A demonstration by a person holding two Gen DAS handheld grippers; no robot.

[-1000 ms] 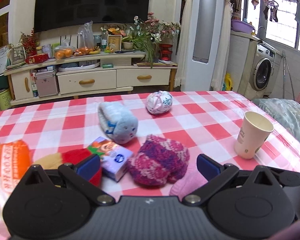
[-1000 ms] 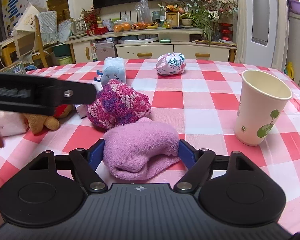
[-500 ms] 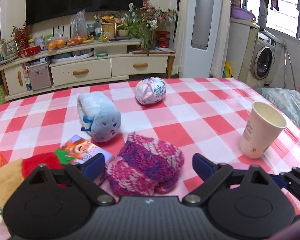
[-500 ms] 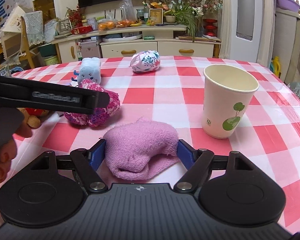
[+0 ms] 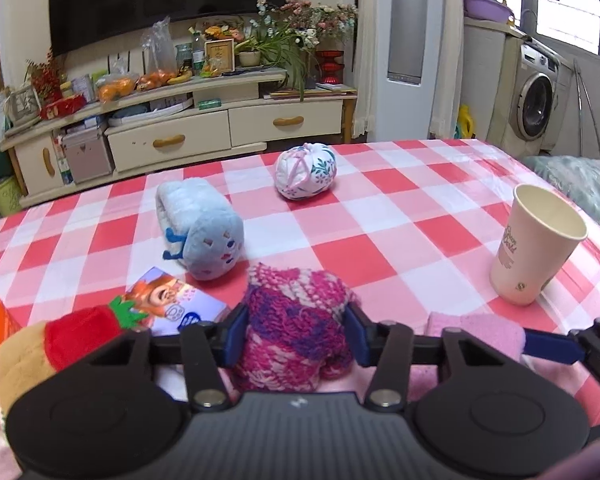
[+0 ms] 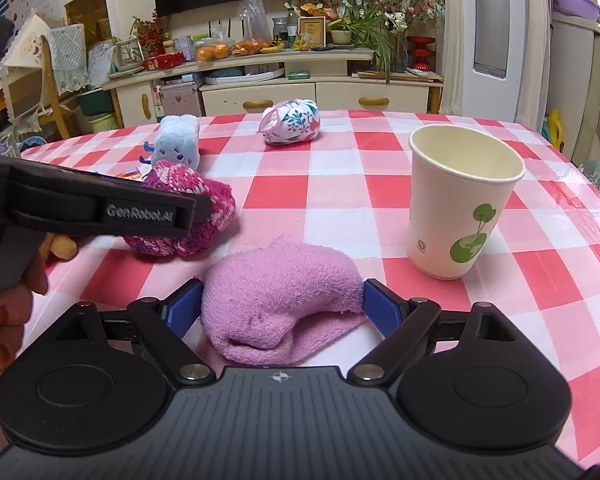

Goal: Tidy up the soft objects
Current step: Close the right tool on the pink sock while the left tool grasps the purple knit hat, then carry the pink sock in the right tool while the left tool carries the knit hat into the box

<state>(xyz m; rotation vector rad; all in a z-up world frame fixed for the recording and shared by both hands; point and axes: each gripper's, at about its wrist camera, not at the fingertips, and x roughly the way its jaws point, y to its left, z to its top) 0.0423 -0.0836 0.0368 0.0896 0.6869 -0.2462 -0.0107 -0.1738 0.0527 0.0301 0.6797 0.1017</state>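
You are working over a table (image 5: 400, 216) covered in red-and-white checked cloth, and the sorting looks barely begun: the soft things lie scattered, none gathered into one place.

A paper cup (image 6: 462, 204) stands upright towards the table's right edge, apparently empty. Near the far edge sit a pale blue plush (image 5: 204, 236) and, to its right and well apart, a white floral pouch (image 5: 306, 176). At the near left corner lie a red-and-tan plush (image 5: 60, 344) and a small printed box (image 5: 172, 304), which is not soft.

Your left gripper (image 5: 296, 336) has its jaws pinching the pink-and-purple knit (image 5: 296, 328) from both sides, at the near edge left of centre. Whether it is lifted off the cloth I cannot tell.

Your right gripper (image 6: 282, 306) has its jaws touching both sides of the pink towel (image 6: 280, 300), which rests on the table at the near edge, just left of the cup.

By my judgement, two items are in hand and nothing is placed; the blue plush, the pouch and the red plush remain untouched.
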